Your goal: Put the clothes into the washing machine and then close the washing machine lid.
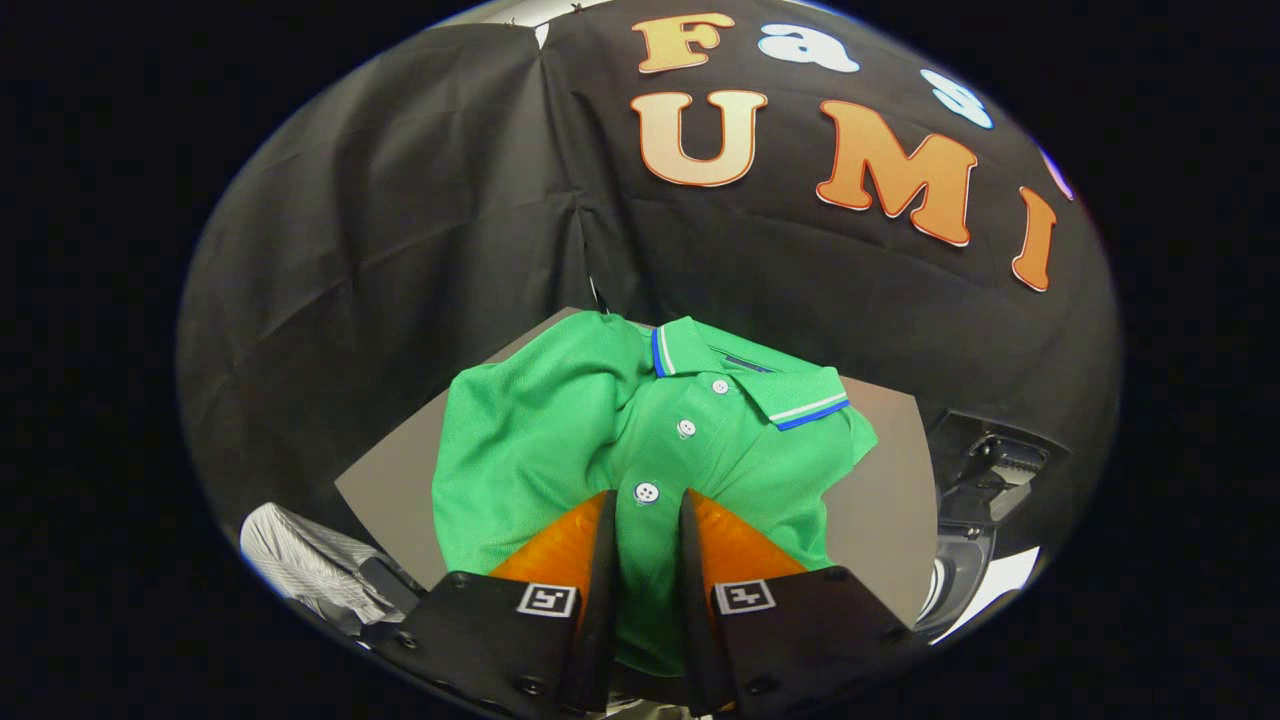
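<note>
Now jaws nipped on green polo (pixel 560 440).

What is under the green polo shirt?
The green polo shirt lies on a grey tabletop, bare at both sides. The hand-held gripper pinches its button placket. Anything beneath the cloth is covered.

Matt knit cloth polo shirt (pixel 560 450), glossy plastic buttons, smooth matt table (pixel 880 510)

Your gripper (pixel 647 515) has its two fingers pinched onto the button placket of the green polo shirt (pixel 560 440), a fold of cloth and one white button (pixel 647 492) squeezed between the tips. The shirt lies crumpled on the grey tabletop (pixel 385 480), collar (pixel 745 375) beyond the fingers.
</note>
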### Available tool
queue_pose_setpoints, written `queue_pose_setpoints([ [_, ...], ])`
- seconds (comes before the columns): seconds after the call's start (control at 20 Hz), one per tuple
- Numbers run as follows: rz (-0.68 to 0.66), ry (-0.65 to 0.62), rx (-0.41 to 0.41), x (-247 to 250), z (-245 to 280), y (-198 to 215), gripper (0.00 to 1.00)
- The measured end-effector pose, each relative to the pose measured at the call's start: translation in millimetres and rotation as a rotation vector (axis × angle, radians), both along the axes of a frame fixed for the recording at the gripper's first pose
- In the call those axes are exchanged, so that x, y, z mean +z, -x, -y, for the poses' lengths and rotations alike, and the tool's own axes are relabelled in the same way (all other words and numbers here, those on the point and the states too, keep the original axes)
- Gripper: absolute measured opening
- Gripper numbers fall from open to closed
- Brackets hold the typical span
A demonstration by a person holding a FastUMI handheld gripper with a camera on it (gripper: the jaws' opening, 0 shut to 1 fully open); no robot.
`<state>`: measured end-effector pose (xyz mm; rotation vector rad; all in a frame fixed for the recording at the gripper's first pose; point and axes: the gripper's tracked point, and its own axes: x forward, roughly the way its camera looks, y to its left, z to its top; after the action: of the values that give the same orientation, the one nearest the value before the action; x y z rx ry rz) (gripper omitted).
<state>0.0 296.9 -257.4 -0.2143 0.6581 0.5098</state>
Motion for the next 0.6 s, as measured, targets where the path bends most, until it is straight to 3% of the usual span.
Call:
queue_pose_setpoints([
  [0.05, 0.009, -0.011, -0.005, 1.1, -0.9, -0.8, 0.37],
  [0.1, 0.008, -0.015, -0.004, 0.5, -0.5, 0.2, 0.26],
  [0.15, 0.015, -0.034, -0.009, 3.7, -0.3, 0.4, 0.26],
  [0.2, 0.004, -0.039, -0.01, -0.8, 0.4, -1.0, 0.19],
  [0.6, -0.023, -0.072, -0.035, 8.7, 23.0, -5.4, 0.19],
])
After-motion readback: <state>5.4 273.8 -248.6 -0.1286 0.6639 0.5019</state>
